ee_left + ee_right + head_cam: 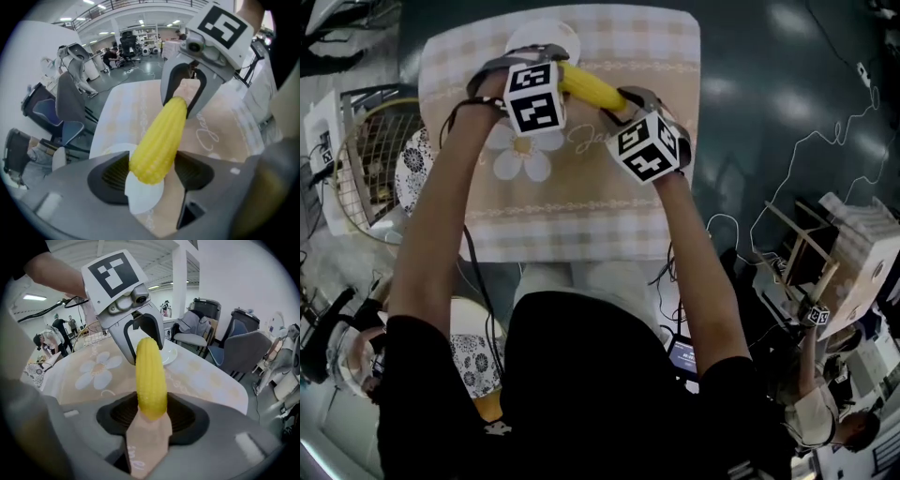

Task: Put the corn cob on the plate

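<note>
Yellow corn cob (589, 86), both arms (441, 216) outstretched

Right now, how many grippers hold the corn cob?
2. The left gripper grips the corn cob's end by the white plate; the right gripper grips the other end.

From the head view the plate (546, 34) is mostly buried under the left gripper (546, 67) and the corn (591, 87), with just a white sliver of rim poking out on top. Both corn ends disappear under the left and the right gripper (630, 101), and neither set of jaws shows from up there. The person's arms (441, 216) and torso cover the table's (581, 216) near edge, and the left arm cuts across the basket (370, 155). In the left gripper view the plate is only white scraps around the pads, the rest sits behind the gripper body. In the right gripper view it's half behind the left gripper. Background people (58, 329) are too small to make out.
</note>
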Available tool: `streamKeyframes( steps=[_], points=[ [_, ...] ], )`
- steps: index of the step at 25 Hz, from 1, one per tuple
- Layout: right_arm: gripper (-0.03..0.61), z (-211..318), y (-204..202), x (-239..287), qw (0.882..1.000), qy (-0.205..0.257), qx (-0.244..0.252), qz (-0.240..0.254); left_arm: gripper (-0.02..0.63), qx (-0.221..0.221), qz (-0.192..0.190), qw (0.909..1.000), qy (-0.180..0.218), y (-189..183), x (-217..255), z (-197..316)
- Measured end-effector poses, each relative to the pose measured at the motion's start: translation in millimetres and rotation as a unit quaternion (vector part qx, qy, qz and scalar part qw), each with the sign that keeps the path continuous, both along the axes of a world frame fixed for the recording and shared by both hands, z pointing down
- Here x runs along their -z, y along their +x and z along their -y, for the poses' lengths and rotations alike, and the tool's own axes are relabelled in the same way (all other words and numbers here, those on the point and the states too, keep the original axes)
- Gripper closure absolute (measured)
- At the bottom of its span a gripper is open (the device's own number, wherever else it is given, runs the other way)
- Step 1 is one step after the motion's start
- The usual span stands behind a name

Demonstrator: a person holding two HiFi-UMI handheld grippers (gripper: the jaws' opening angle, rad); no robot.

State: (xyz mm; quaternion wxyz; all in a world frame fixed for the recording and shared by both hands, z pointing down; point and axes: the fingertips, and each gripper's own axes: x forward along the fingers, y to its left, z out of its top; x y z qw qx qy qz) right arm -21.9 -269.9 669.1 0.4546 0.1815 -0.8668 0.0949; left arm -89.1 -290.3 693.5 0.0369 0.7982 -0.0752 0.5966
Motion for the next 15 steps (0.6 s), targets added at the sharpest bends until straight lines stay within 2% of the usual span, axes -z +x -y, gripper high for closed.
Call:
streamKeyframes(
  steps=[5,15],
  points=[
    [0.382,18,-32,-1,0.999,0.014,0.039,-0.004,0.299,0.049,0.004,0.9987,0.011,-34,-2,12],
    [0.382,44,-77,-8,0.995,0.021,0.093,-0.009,0.299,0.117,0.014,0.9929,0.021,-82,-9,30]
  ],
)
